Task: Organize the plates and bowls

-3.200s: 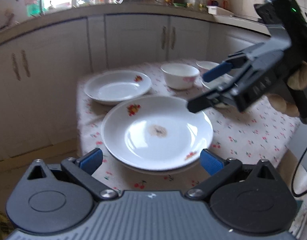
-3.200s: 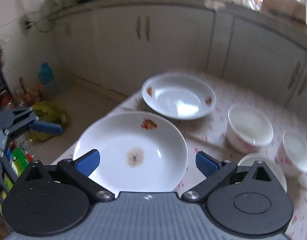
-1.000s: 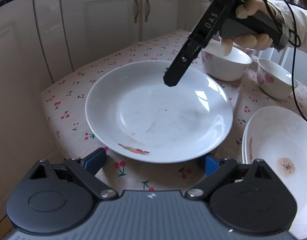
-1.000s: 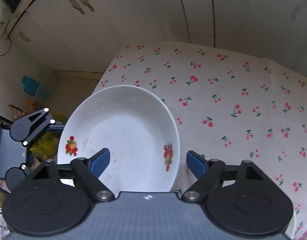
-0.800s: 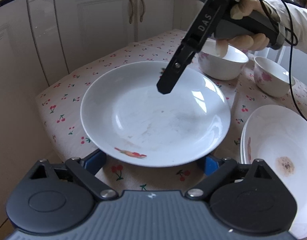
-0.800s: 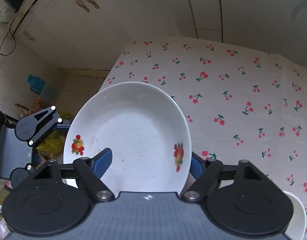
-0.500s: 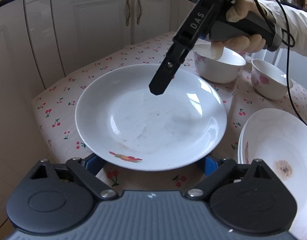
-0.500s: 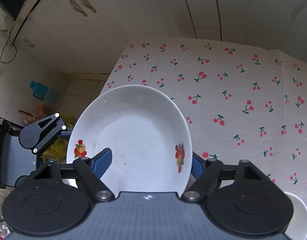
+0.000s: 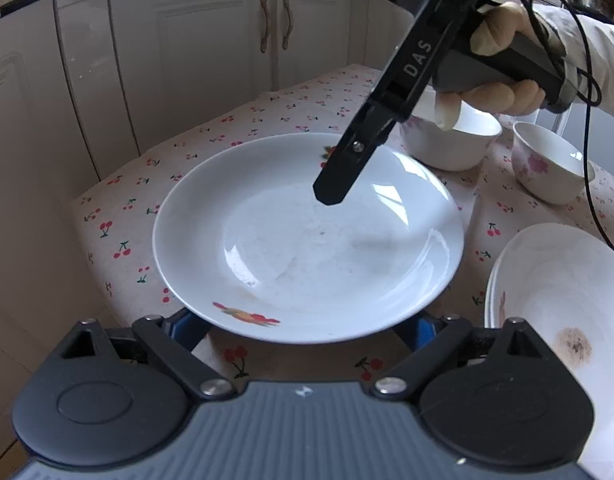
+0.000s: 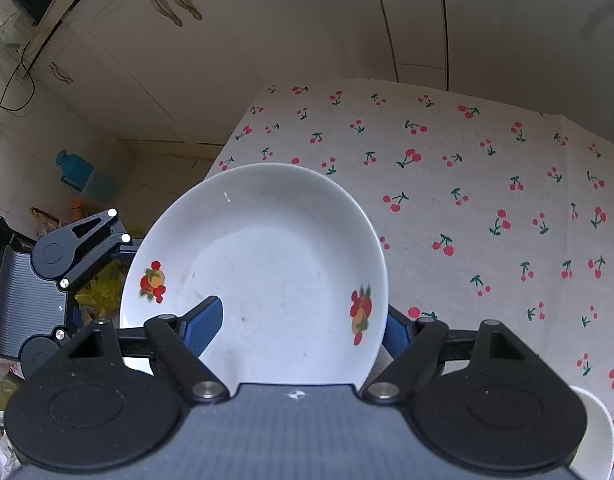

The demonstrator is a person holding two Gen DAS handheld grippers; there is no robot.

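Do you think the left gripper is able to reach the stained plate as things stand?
Probably yes. The left gripper is open, and the stained plate lies uncovered close on its right; only the fruit-patterned plate overhangs its fingertips.

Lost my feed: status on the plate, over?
Right gripper clamped on fruit-print plate, plate off tablecloth. Left gripper open beneath its rim. Stained plate stack alongside.

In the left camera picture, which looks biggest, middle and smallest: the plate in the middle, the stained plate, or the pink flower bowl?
1. Middle plate, largest.
2. Stained plate, partly cut off and nearer the camera, so unsure.
3. Pink flower bowl, smallest, though farther away.
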